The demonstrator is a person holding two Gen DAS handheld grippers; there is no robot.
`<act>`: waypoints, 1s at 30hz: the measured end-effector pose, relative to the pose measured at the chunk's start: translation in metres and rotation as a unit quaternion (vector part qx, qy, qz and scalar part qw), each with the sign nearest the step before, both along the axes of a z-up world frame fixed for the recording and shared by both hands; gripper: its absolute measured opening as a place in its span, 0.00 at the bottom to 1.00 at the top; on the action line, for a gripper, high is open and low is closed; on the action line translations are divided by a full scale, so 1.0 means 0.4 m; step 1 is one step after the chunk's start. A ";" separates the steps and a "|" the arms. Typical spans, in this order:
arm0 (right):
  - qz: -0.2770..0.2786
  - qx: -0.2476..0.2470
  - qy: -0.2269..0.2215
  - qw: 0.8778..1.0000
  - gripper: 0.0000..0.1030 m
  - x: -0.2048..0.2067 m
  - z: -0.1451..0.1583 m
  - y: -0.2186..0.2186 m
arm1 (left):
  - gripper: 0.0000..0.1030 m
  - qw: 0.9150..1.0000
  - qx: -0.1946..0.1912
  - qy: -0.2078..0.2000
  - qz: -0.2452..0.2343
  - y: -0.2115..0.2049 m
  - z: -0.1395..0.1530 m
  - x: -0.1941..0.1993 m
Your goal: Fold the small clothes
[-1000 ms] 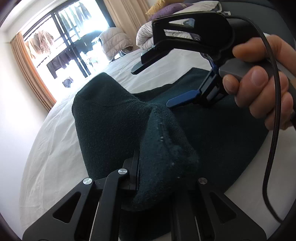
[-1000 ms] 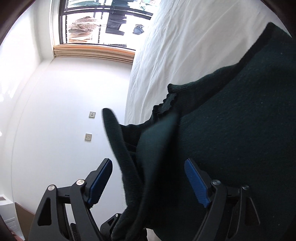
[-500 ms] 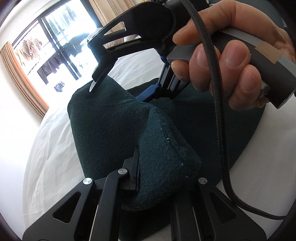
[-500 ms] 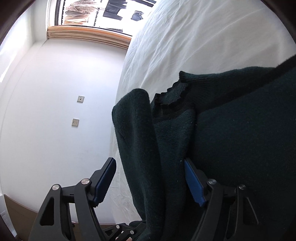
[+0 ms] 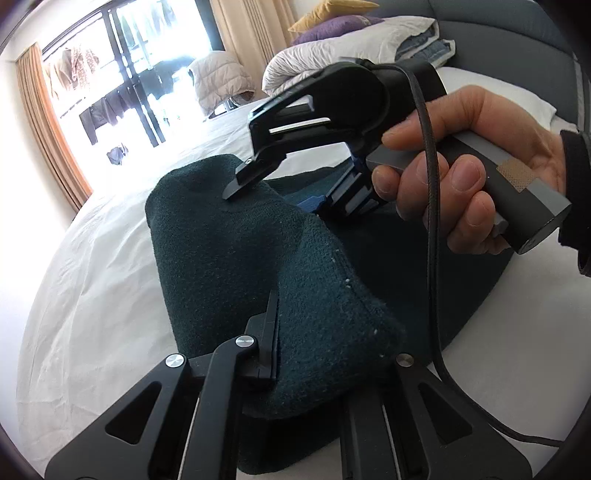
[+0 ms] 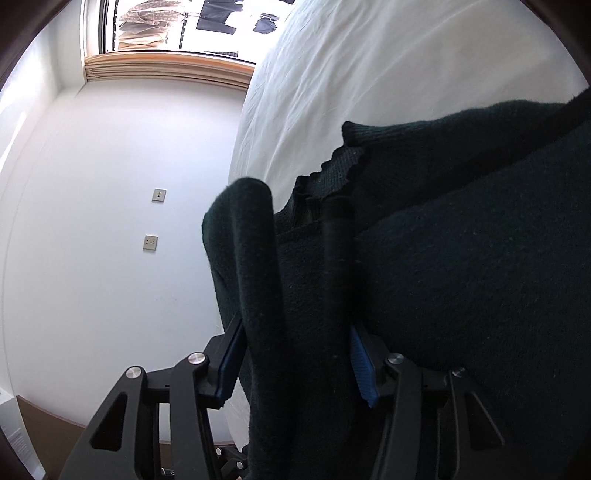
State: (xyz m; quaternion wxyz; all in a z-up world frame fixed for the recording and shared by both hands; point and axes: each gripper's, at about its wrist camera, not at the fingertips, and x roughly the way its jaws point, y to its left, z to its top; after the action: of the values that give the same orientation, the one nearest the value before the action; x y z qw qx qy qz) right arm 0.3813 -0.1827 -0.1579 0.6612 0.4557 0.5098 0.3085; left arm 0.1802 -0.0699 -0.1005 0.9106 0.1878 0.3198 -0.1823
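garment [image 5: 236, 258] on bed [image 5: 92, 277] | pillows [image 5: 332, 26] behind | window [image 5: 122, 74] far left

Left tongs [image 5: 328, 354] right fingertip buried under dark green garment [image 5: 229, 258]; right tongs [image 6: 295, 362] pads partly covered by fold.

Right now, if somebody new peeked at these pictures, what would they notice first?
First, the big dark green sweater, humped up in the middle of the white bed. The left tongs pinch its near fold at the bottom of the left view. The right tongs are closed around another thick fold, held by a hand on the right side.
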 end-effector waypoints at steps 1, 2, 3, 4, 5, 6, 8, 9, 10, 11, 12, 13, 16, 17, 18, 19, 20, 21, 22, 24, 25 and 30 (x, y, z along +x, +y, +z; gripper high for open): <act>0.000 0.006 -0.001 1.000 0.53 0.000 0.001 -0.005 | 0.07 1.000 -0.011 -0.002 0.006 0.019 0.003 -0.001; 0.001 0.011 -0.006 1.000 0.53 0.000 0.004 -0.003 | 0.07 1.000 -0.020 0.002 0.012 0.033 0.005 -0.007; 0.002 0.017 -0.013 1.000 0.53 -0.001 0.005 -0.005 | 0.07 0.999 -0.028 0.007 0.018 0.048 0.003 -0.006; 0.001 0.025 -0.018 1.000 0.53 -0.002 0.005 -0.005 | 0.07 0.999 -0.032 0.009 0.022 0.058 0.001 -0.007; -0.002 0.031 -0.022 0.999 0.53 -0.005 0.002 -0.006 | 0.07 0.999 -0.028 0.012 0.023 0.061 -0.003 -0.007; -0.003 0.033 -0.023 0.999 0.53 -0.006 -0.001 -0.003 | 0.07 0.999 -0.023 0.015 0.022 0.061 -0.007 -0.001; 0.003 0.022 -0.022 1.000 0.47 -0.007 0.005 -0.003 | 0.07 1.000 -0.013 0.016 0.016 0.056 -0.011 0.003; 0.006 0.019 -0.021 1.000 0.46 -0.005 0.005 0.003 | 0.07 1.000 -0.006 0.016 0.012 0.049 -0.011 0.001; 0.008 0.020 -0.021 1.000 0.46 -0.003 0.006 0.007 | 0.07 1.000 0.000 0.014 0.009 0.042 -0.012 0.000; 0.008 0.021 -0.022 1.000 0.46 0.000 0.010 0.010 | 0.07 1.000 0.008 0.010 0.005 0.036 -0.012 -0.003; 0.009 0.019 -0.025 0.999 0.46 -0.005 0.010 0.002 | 0.07 1.000 0.017 0.008 0.002 0.031 -0.014 -0.004; 0.010 0.017 -0.027 0.999 0.46 -0.004 0.016 0.004 | 0.07 1.000 0.028 0.007 0.000 0.026 -0.018 -0.005; 0.017 0.004 -0.035 0.999 0.42 -0.002 0.027 0.002 | 0.07 0.999 0.045 0.008 -0.003 0.016 -0.022 -0.007; 0.018 -0.002 -0.040 0.999 0.39 -0.002 0.035 0.006 | 0.07 0.999 0.047 0.009 -0.003 0.016 -0.021 -0.005; 0.019 -0.013 -0.046 0.999 0.35 -0.003 0.042 0.008 | 0.07 0.999 0.047 0.009 -0.003 0.019 -0.017 -0.006; 0.020 -0.025 -0.050 0.998 0.24 -0.002 0.046 0.010 | 0.07 0.999 0.047 0.009 -0.003 0.020 -0.015 -0.007; 0.020 -0.036 -0.052 0.998 0.15 -0.002 0.050 0.011 | 0.07 0.999 0.047 0.010 -0.004 0.024 -0.018 -0.002; 0.018 -0.046 -0.058 0.997 0.15 -0.002 0.054 0.013 | 0.07 0.999 0.047 0.011 -0.005 0.012 -0.019 0.004; 0.016 -0.058 -0.065 0.996 0.14 -0.005 0.056 0.014 | 0.07 0.999 0.047 0.011 -0.005 0.002 -0.021 0.007; 0.012 -0.078 -0.076 0.994 0.14 -0.011 0.072 0.012 | 0.07 0.999 0.048 0.012 -0.005 0.000 -0.021 0.012; 0.011 -0.091 -0.081 0.992 0.13 -0.014 0.082 0.010 | 0.07 0.999 0.048 0.013 -0.005 -0.002 -0.022 0.014; 0.004 -0.148 -0.107 0.983 0.13 -0.047 0.140 -0.038 | 0.07 0.999 0.049 0.008 -0.020 -0.024 -0.005 0.015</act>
State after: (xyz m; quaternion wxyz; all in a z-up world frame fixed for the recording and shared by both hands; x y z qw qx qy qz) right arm 0.3624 -0.1980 -0.1018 0.7707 0.3151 0.4783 0.2792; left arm 0.1862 -0.0793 -0.1024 0.8939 0.2370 0.3317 -0.1864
